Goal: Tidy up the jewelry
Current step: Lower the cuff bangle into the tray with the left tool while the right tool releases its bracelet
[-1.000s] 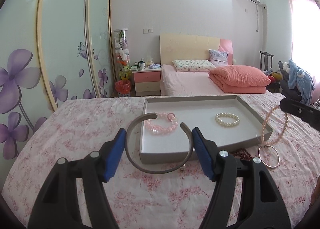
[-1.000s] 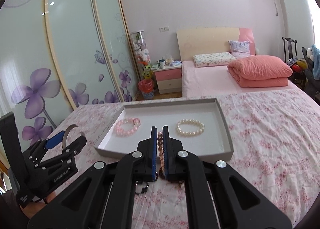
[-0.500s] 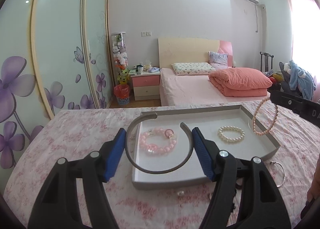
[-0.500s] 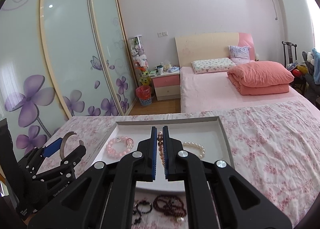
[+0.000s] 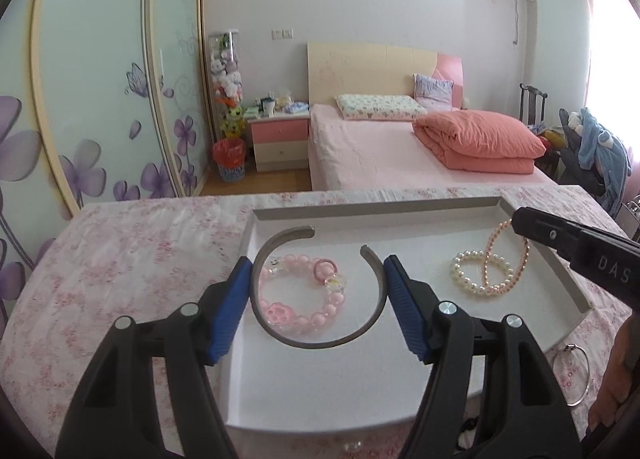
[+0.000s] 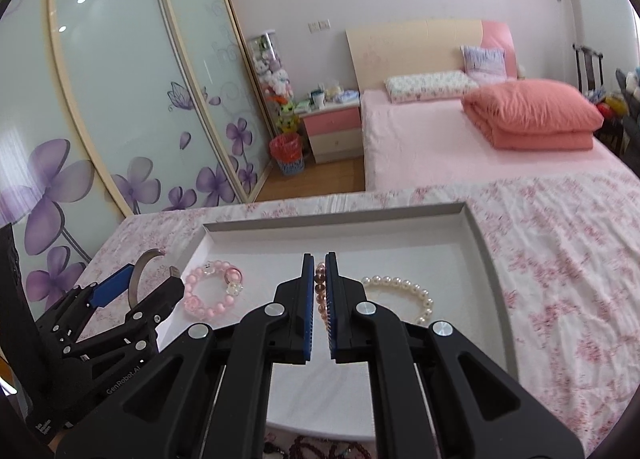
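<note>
Item: left gripper [image 5: 318, 299] clamped across grey open metal cuff bangle [image 5: 316, 291], right gripper [image 6: 318, 307] clamped on pink-pearl bead strand [image 6: 321, 291], both centre-frame over shallow grey tray [image 5: 376, 207]; risk: either release tangles resting bracelets.

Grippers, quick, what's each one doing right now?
Left gripper: shut on the grey cuff bangle, above the tray.
Right gripper: shut on the pink pearl strand.

both bracelets, the grey cuff [image 5: 320, 291] and pink strand [image 5: 505, 259], now hang over the tray [image 5: 568, 291].
</note>
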`<state>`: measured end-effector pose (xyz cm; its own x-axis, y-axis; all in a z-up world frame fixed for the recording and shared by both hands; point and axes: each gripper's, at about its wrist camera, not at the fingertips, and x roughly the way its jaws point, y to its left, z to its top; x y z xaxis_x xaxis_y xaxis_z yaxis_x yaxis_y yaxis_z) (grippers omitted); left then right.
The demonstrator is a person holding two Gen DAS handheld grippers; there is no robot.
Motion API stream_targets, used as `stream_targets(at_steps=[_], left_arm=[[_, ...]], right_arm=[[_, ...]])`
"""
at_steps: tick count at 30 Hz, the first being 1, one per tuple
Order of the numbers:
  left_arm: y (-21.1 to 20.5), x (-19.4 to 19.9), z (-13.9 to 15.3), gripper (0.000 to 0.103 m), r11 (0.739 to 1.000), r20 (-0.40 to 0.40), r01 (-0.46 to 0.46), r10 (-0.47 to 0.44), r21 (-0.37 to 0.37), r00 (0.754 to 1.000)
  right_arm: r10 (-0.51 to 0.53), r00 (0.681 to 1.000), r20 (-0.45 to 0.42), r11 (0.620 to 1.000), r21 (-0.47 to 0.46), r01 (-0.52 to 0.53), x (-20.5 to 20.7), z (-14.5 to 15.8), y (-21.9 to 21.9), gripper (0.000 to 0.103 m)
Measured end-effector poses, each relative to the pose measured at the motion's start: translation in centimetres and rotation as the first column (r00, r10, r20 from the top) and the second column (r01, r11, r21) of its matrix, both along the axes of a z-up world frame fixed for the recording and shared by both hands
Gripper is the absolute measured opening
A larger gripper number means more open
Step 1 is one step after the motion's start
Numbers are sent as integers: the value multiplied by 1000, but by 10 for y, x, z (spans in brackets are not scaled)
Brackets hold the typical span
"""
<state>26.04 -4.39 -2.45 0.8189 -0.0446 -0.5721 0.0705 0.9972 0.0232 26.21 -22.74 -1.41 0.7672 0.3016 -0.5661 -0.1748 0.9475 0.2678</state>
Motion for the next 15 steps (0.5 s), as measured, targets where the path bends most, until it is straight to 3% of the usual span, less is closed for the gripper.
stream_targets(at_steps=[8, 15], left_arm=[[-2, 17, -14, 66, 1000, -49, 17, -18, -14, 999], [-1, 15, -8, 66, 1000, -14, 18, -18, -14, 1000]], right_arm=[[-33, 998, -51, 999, -13, 32, 14, -13, -4, 8], [-68, 996, -49, 997, -24, 67, 13, -14, -13, 29]])
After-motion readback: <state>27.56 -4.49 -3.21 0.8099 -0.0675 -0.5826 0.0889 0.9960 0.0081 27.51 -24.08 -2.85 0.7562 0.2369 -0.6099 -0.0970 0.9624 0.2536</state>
